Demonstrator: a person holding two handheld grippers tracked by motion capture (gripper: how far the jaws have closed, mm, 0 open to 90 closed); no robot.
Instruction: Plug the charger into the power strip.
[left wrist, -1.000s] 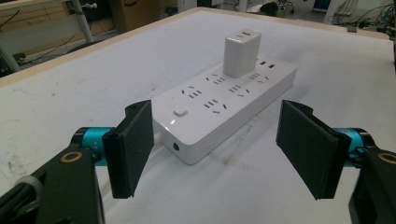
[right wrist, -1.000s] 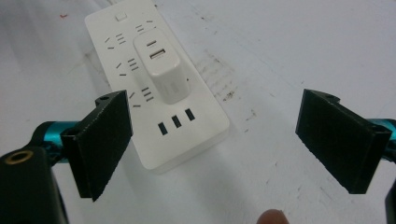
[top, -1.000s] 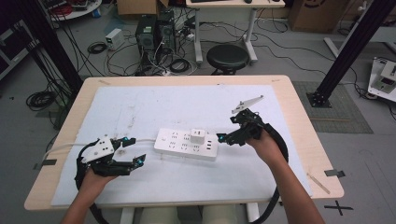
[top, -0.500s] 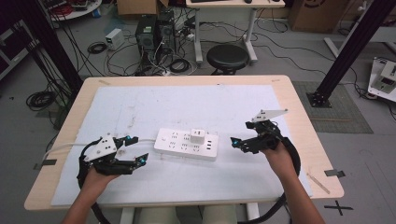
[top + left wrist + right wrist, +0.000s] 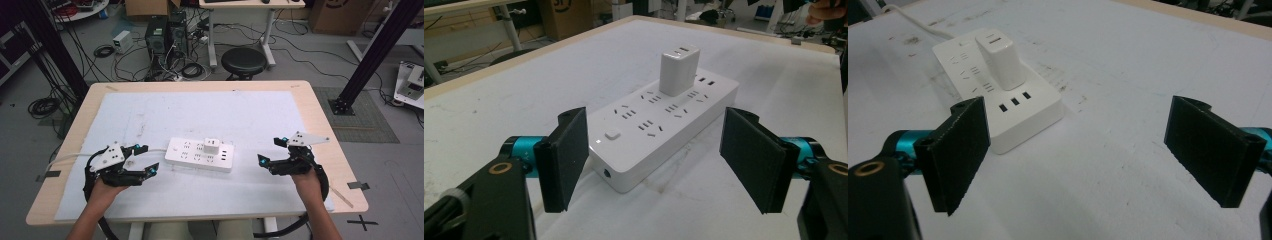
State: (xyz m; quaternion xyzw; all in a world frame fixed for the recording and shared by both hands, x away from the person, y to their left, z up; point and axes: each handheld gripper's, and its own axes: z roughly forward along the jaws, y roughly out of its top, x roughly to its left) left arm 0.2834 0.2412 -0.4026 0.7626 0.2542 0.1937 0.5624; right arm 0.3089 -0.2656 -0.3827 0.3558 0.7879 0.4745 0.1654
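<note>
Both the left gripper (image 5: 146, 161) and right gripper (image 5: 272, 153) stand open and empty at either end of the strip (image 5: 201, 154), which lies mid-table with a charger (image 5: 210, 146) plugged in. The left gripper view shows its button (image 5: 612, 134); the right gripper view shows its USB slots (image 5: 1015, 103). The high view shows the white mat (image 5: 210, 112), table (image 5: 320, 107), a stool (image 5: 244, 60) and floor cables (image 5: 42, 106).

Your left gripper (image 5: 147, 160) lies low over the table, jaws spread apart with nothing between them, your hand (image 5: 107, 187) behind it. Your right gripper (image 5: 270, 152) points left, jaws wide and empty, forearm entering from below.
</note>
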